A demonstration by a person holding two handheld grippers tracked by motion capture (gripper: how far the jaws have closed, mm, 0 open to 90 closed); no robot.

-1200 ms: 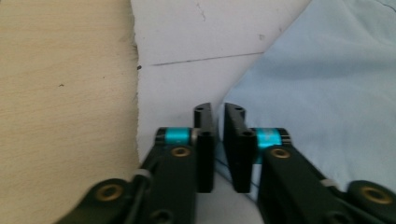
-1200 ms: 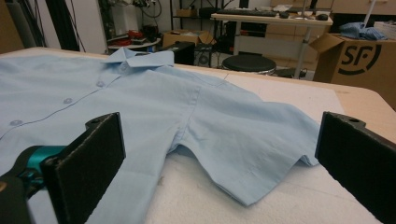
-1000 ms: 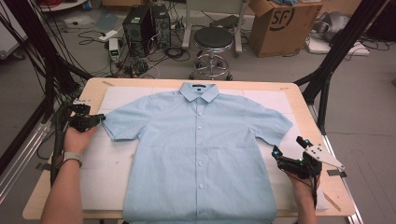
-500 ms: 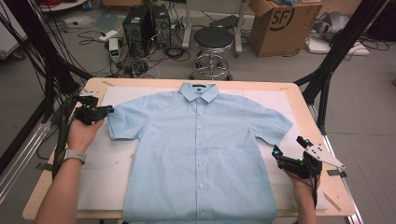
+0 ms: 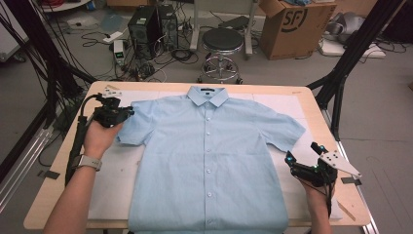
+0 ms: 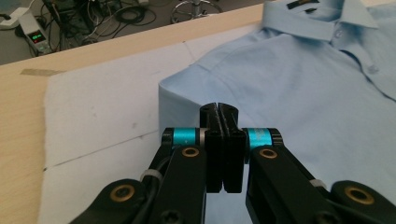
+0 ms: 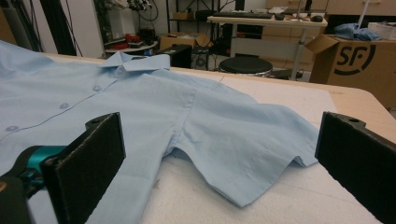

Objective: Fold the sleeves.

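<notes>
Shirt [image 5: 209, 161] spread flat and buttoned, front up, on the white pad [image 5: 112, 190] of the table [image 5: 311, 97], hem at the near edge, probably laid out so for folding. Nearest, right gripper [image 5: 302, 152] released with jaws wide, waiting low just beside the right sleeve [image 5: 285, 129], free pad and bare wood around for moving in. Farther off, left gripper [image 5: 127, 112] clenched, seemingly on the hem of the left sleeve [image 5: 136, 124] to lift it inward; beyond, collar [image 5: 208, 95] close to the far edge, then open floor with a stool [image 5: 222, 40].
</notes>
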